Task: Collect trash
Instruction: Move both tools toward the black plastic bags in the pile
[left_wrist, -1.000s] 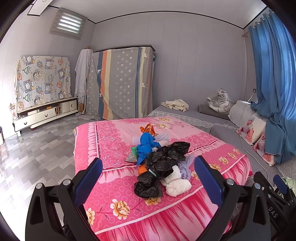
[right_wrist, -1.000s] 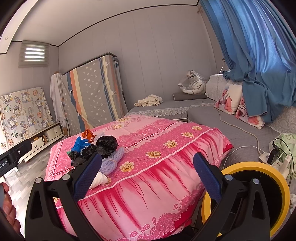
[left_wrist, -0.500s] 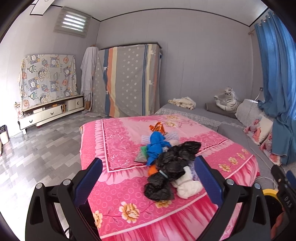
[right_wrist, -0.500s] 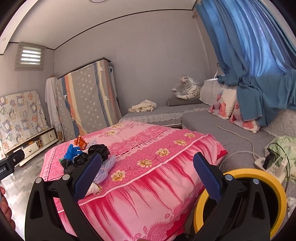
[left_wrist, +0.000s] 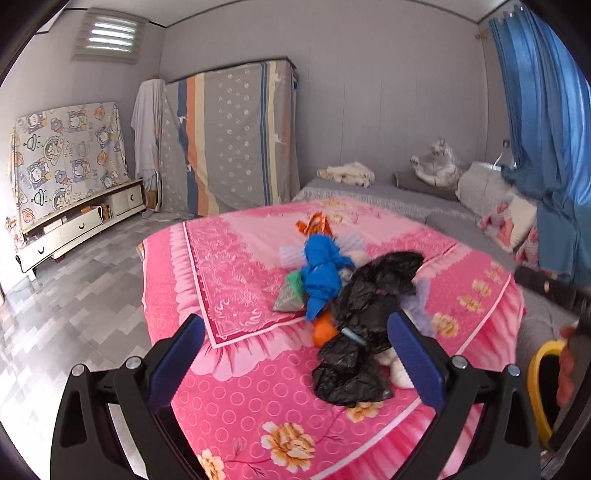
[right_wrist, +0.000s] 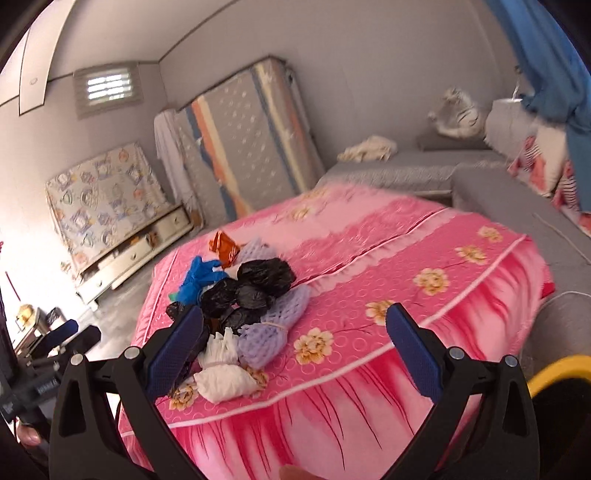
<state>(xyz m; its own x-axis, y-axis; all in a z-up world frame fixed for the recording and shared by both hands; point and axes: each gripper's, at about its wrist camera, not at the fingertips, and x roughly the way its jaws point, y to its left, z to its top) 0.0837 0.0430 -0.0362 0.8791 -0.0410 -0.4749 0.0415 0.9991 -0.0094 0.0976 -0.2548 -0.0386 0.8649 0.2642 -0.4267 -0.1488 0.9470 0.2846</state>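
A heap of trash lies on the pink flowered bed cover (left_wrist: 229, 398): black plastic bags (left_wrist: 373, 306) (right_wrist: 258, 284), a blue glove (left_wrist: 323, 269) (right_wrist: 197, 277), an orange wrapper (left_wrist: 314, 227) (right_wrist: 223, 247), purple foam net (right_wrist: 273, 328) and a white tied bag (right_wrist: 225, 380). My left gripper (left_wrist: 295, 354) is open and empty, above the bed's near edge in front of the heap. My right gripper (right_wrist: 293, 350) is open and empty, just right of the heap. A yellow-rimmed bin (left_wrist: 539, 384) (right_wrist: 554, 369) stands on the floor by the bed's right side.
A grey sofa (left_wrist: 388, 192) with a toy tiger (left_wrist: 436, 162) runs along the back and right. Blue curtains (left_wrist: 546, 122) hang at right. A covered mattress (left_wrist: 229, 140) leans on the far wall. A low cabinet (left_wrist: 77, 229) stands left on a tiled floor (left_wrist: 66, 314).
Both grippers have moved closer to the bed and the trash heap. The right view has tilted down and swung left toward the heap. Both stay open.
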